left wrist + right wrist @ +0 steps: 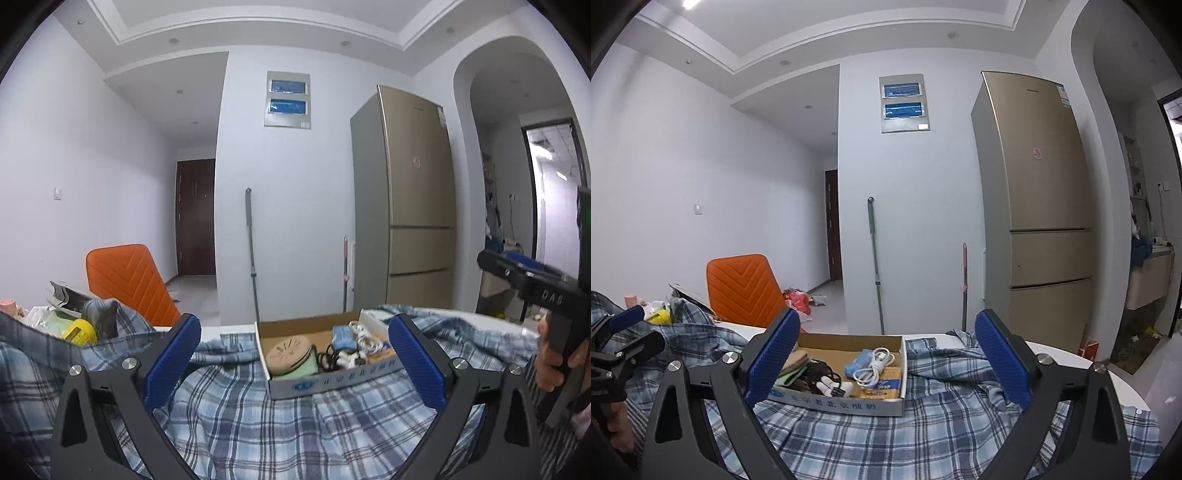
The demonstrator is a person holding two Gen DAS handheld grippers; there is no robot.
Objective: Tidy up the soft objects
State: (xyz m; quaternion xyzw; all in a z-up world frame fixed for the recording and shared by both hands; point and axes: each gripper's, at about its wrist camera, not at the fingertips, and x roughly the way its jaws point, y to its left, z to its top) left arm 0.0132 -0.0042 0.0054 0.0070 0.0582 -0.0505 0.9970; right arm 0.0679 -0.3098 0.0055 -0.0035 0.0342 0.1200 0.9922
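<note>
A blue-and-white plaid shirt (258,413) lies rumpled across the white table (1115,376), spreading under and around an open cardboard box (295,384); the box sits on the cloth. In the box lie a coiled white cable (873,367), a blue packet (343,336) and a round tan-and-green gadget (290,354). The left gripper (293,360) points about level over the shirt toward the box, its blue pads (173,358) spread wide with nothing between them but the view of the box. The right gripper (886,363) is held the same way, level, to the right of the left one, jaws wide apart and gripping nothing. A hand (550,354) grasps its black handle. Beyond the box stand an orange chair (742,288) and a gold fridge (1045,206).
</note>
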